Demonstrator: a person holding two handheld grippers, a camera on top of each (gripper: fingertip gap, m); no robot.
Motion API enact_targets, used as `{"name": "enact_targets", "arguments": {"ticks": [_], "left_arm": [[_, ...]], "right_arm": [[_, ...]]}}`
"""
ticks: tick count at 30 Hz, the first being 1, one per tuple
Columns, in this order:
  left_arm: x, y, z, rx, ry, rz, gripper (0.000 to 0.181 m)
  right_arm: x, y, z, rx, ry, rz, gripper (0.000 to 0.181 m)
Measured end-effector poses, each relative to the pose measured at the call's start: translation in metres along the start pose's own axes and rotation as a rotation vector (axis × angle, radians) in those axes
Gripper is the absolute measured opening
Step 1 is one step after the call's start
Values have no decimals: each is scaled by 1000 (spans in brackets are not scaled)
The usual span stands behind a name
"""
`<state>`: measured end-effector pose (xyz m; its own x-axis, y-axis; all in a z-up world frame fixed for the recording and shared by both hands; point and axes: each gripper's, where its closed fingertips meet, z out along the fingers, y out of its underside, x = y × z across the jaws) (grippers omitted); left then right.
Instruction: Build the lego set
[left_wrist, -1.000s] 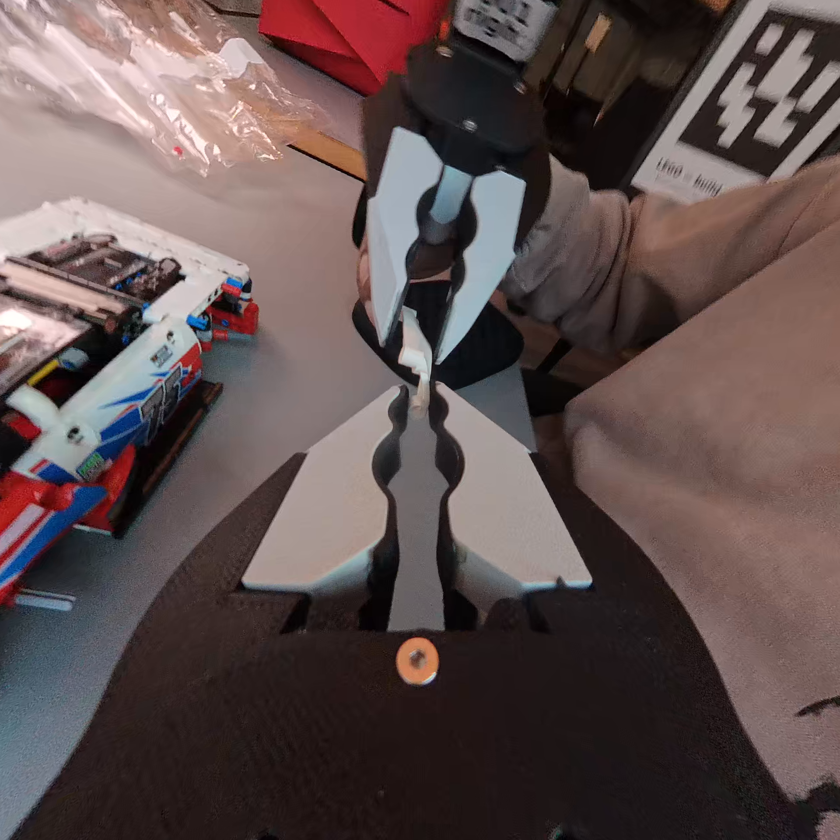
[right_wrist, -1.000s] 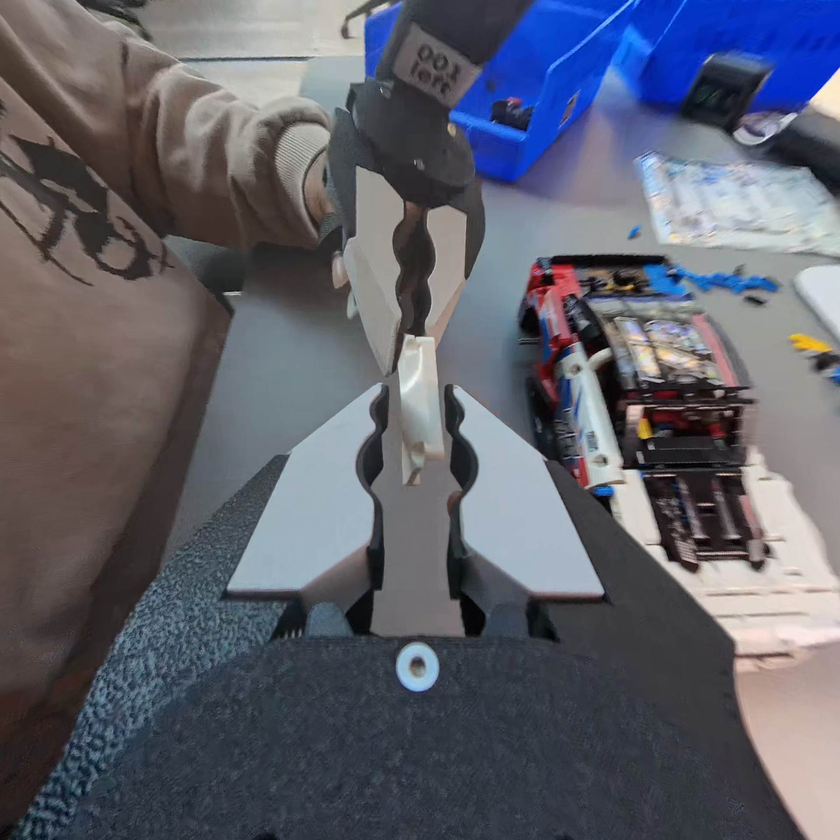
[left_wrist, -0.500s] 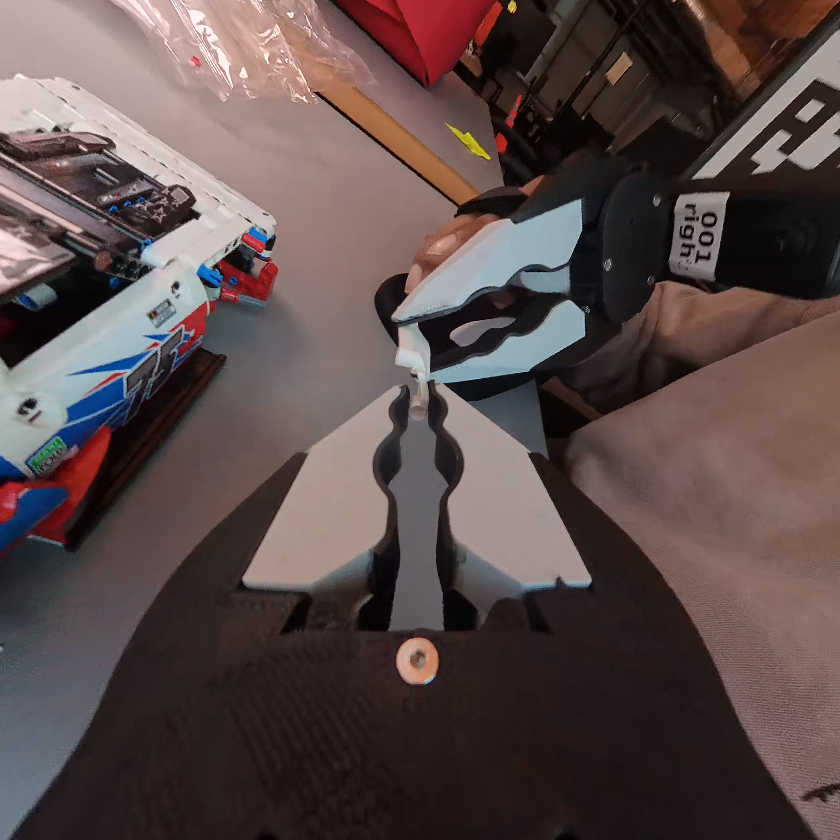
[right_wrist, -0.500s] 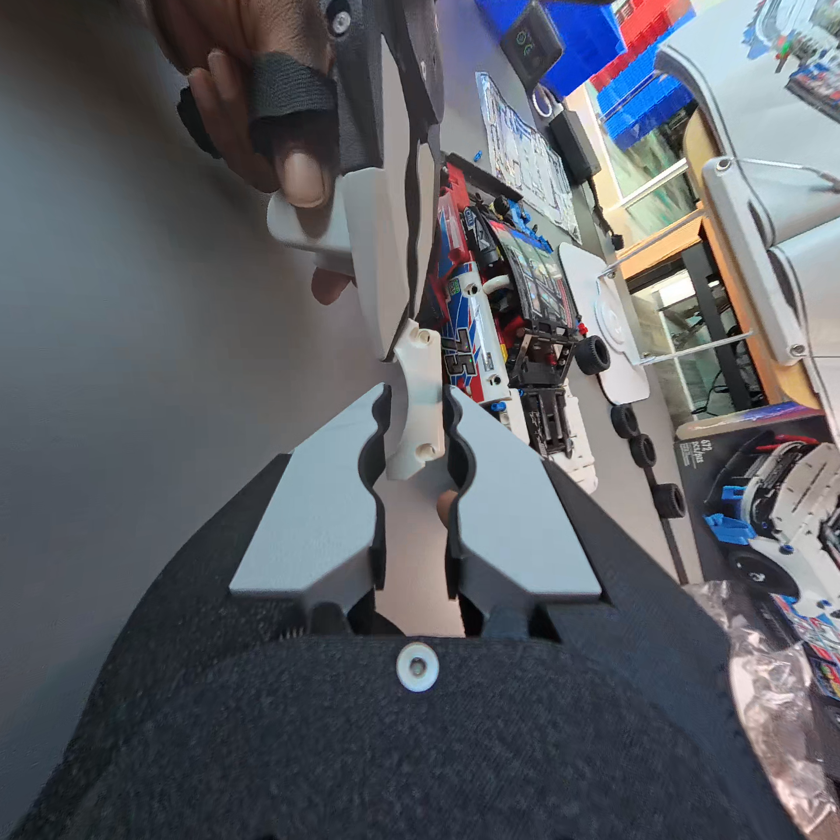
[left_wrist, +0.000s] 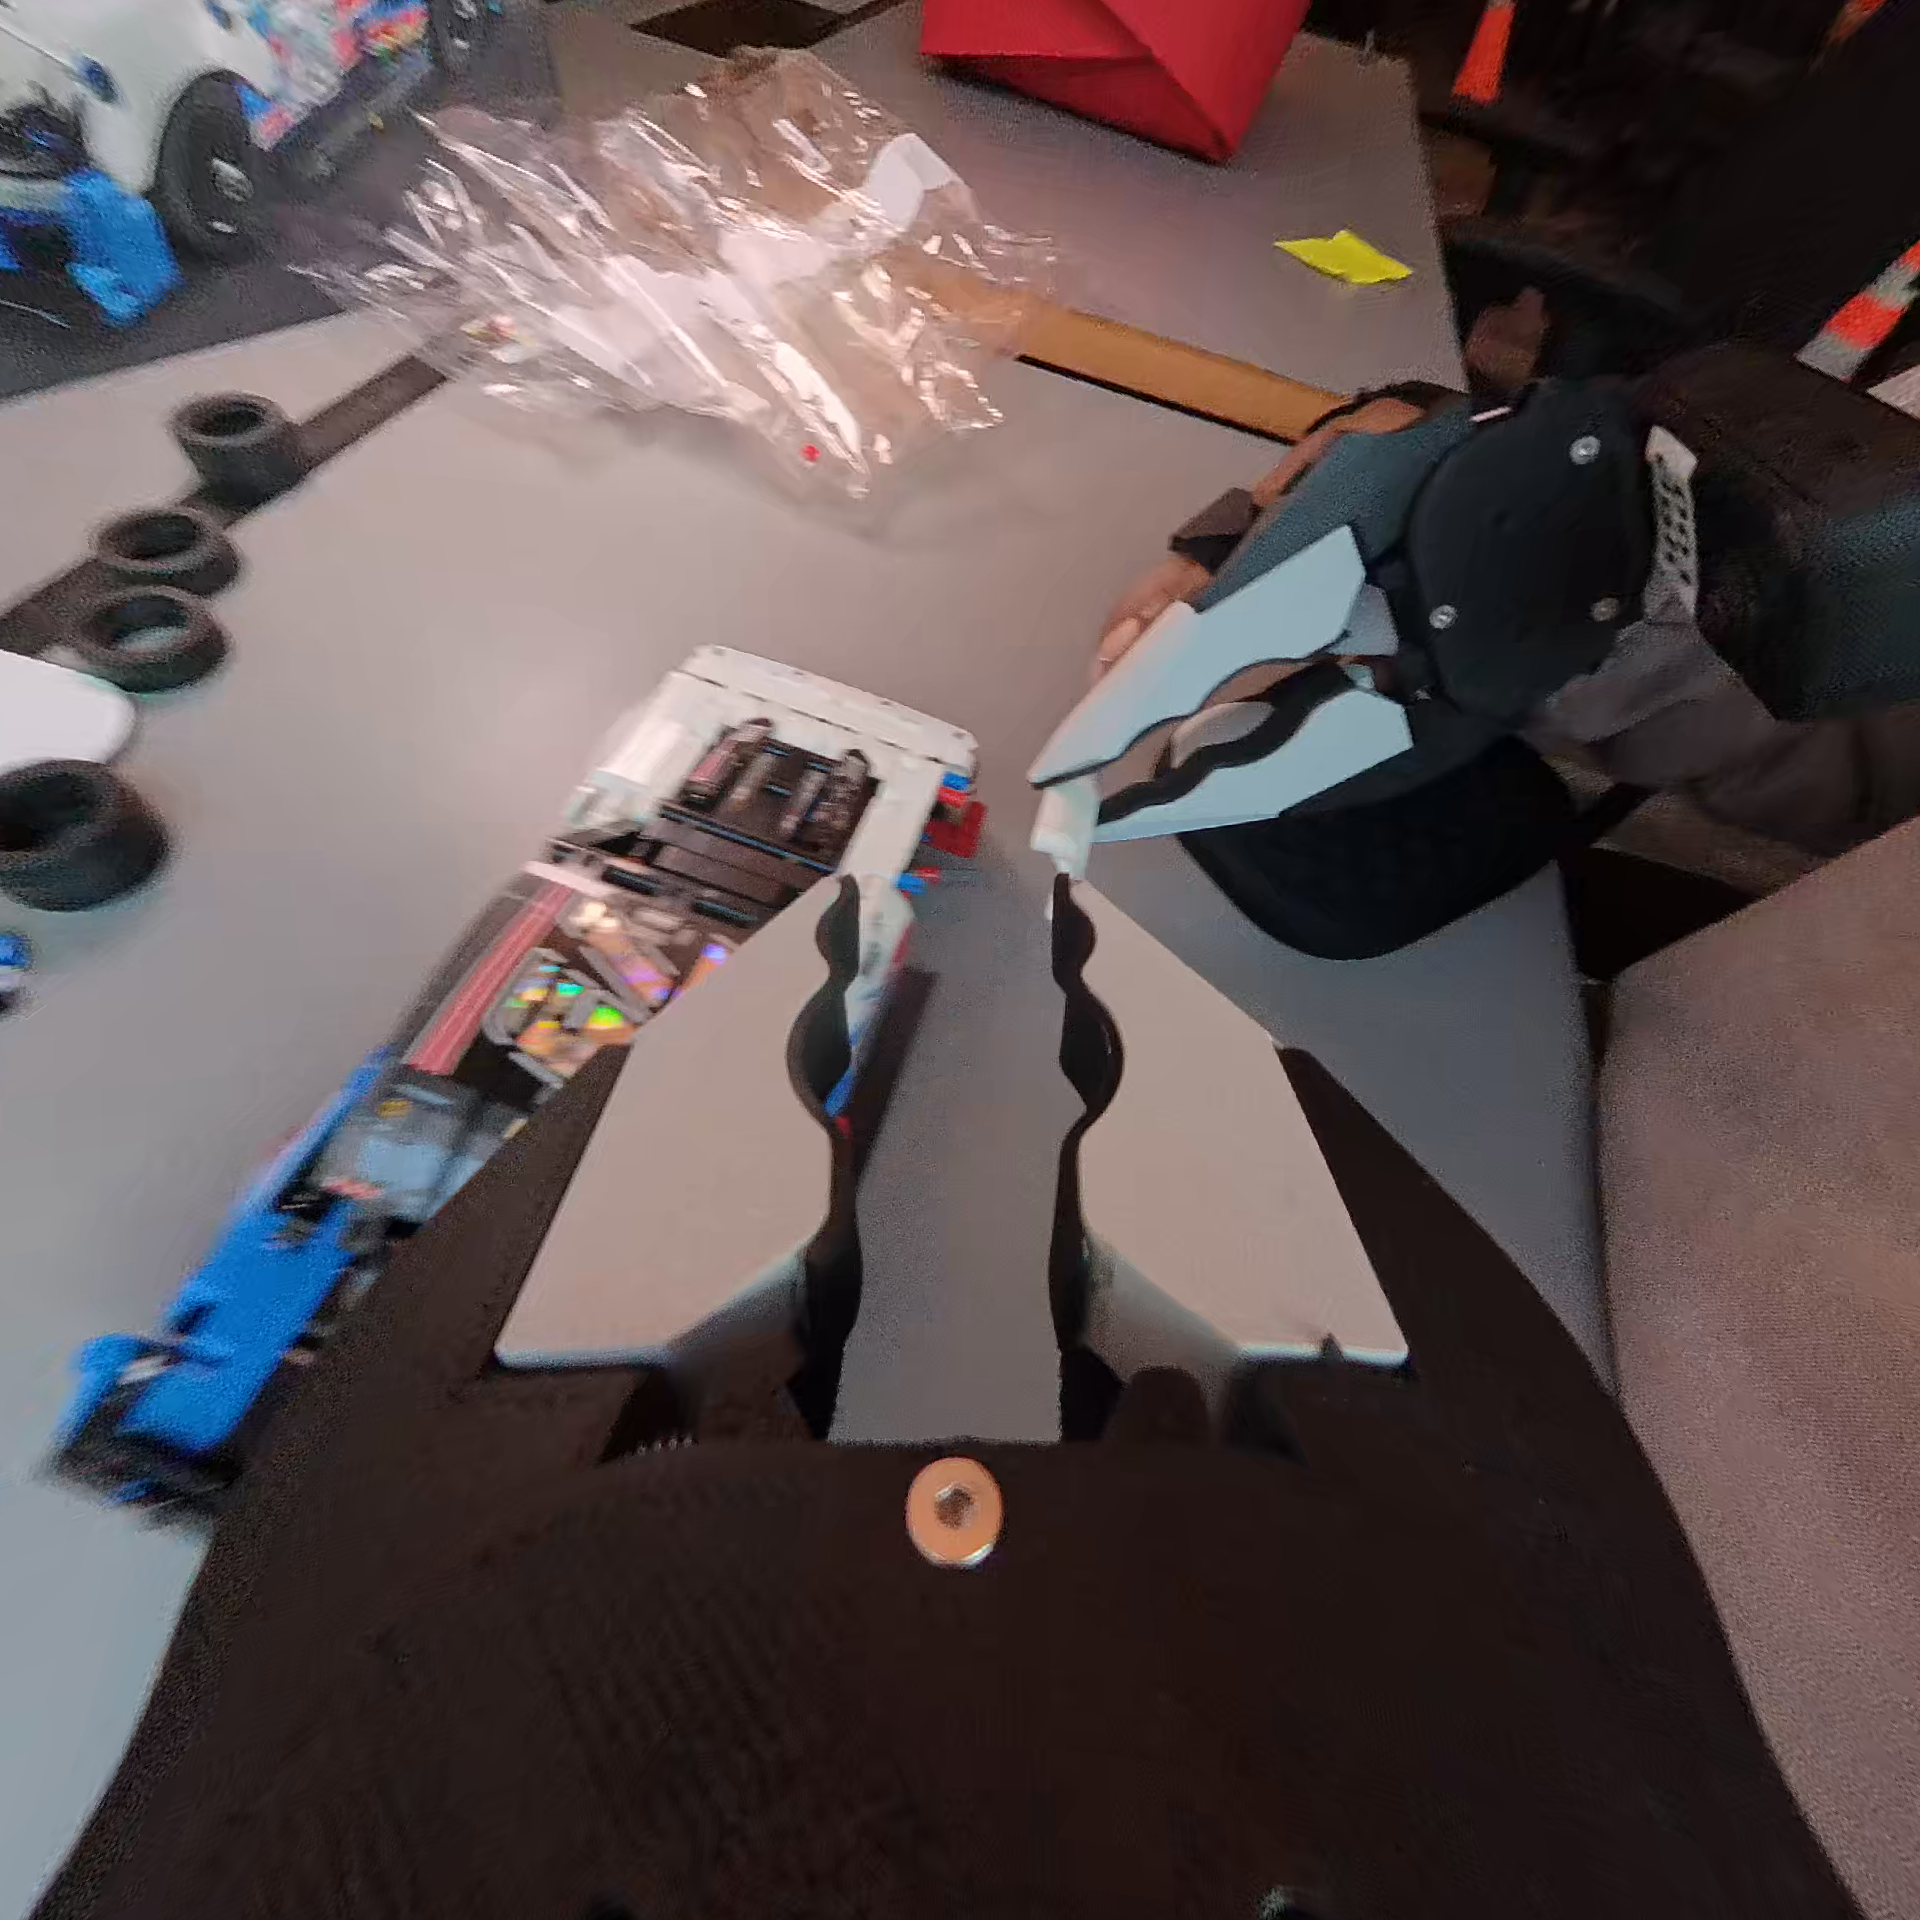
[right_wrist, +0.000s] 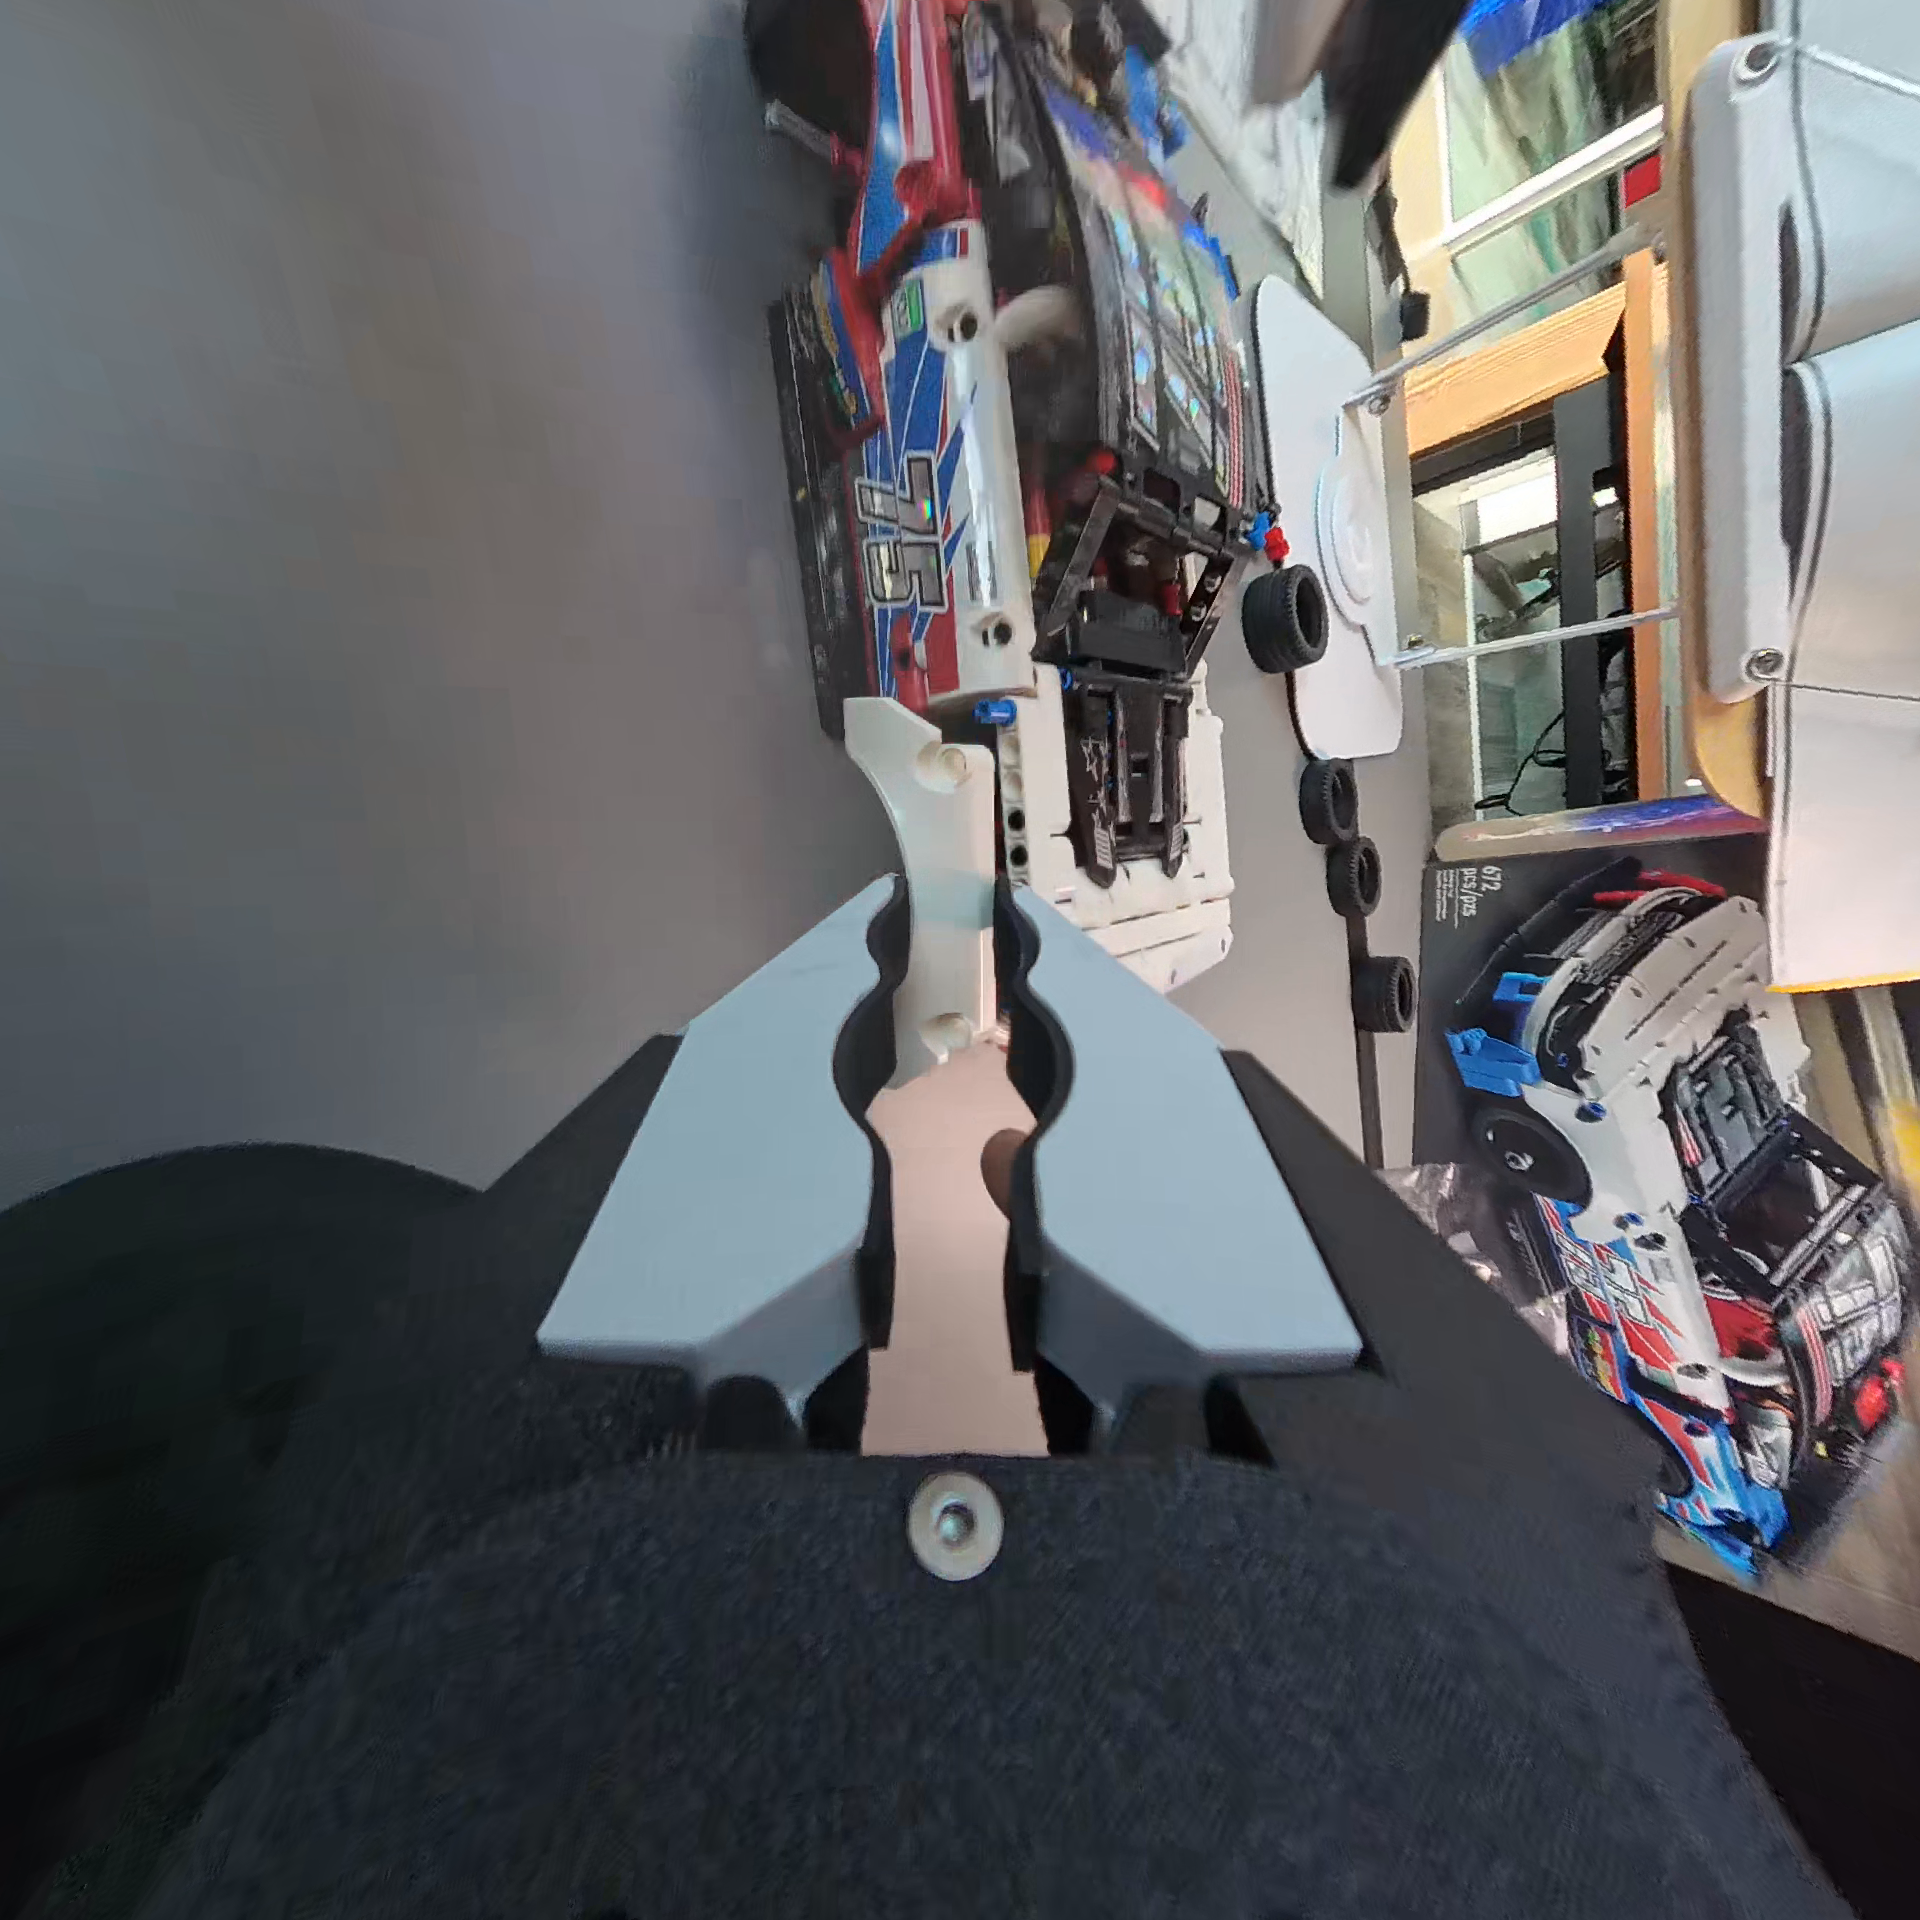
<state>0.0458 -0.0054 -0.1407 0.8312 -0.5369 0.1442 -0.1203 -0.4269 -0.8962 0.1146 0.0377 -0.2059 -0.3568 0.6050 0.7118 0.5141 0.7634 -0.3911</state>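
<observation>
The partly built Lego car (left_wrist: 727, 831), white, red and blue, lies on the grey table ahead of my left gripper (left_wrist: 954, 885). That gripper is open and empty, just above the car's white rear end. My right gripper (left_wrist: 1062, 805) comes in from the right and is shut on a white curved panel piece (left_wrist: 1065, 831), close to my left gripper's right fingertip. In the right wrist view the right gripper (right_wrist: 948, 896) pinches the white curved piece (right_wrist: 930, 821) near its middle. The piece sticks out forward towards the car (right_wrist: 935, 468).
A crumpled clear plastic bag (left_wrist: 707, 281) and a red box (left_wrist: 1112, 62) lie at the far side. Several loose black tyres (left_wrist: 156, 634) sit at the left. The set's box (right_wrist: 1662, 1195) and a white stand (right_wrist: 1340, 499) lie beyond the car. A person's beige sleeve (left_wrist: 1766, 1247) is at the right. The grippers' ends are close to 11 centimetres from one another.
My left gripper has opened, let go of the white piece and swung over the car. My right gripper has closed on the piece and turned it towards the car.
</observation>
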Motion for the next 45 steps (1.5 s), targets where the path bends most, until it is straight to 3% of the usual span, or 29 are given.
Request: {"name": "enact_targets", "arguments": {"ticks": [2, 4, 7, 10, 14, 22, 29, 39, 45], "left_arm": [[-39, -11, -14, -89, -98, 71, 47], [-77, -3, -15, -240, -133, 112, 62], [-92, 24, 0, -443, 91, -18, 84], [-106, 43, 15, -573, 182, -15, 94], [-87, 56, 22, -695, 356, 7, 94], [-60, 61, 18, -728, 301, -18, 89], [-33, 70, 5, -672, 226, -77, 88], [-21, 76, -4, -661, 245, -71, 88], [-28, 53, 1, -576, 290, -131, 85]], "right_arm": [[1, 4, 5, -37, -11, -41, 13], [-1, 4, 11, -62, -19, -73, 13], [-2, 3, 19, -85, -8, -103, 13], [-2, 4, 22, -89, -1, -73, 13], [2, 9, 22, -107, 50, -42, 13], [-6, -4, 21, -45, 143, -141, 13], [-18, -11, 11, 49, 225, -281, 13], [-24, -6, 4, 74, 222, -357, 13], [-25, -6, 5, 77, 215, -368, 13]]}}
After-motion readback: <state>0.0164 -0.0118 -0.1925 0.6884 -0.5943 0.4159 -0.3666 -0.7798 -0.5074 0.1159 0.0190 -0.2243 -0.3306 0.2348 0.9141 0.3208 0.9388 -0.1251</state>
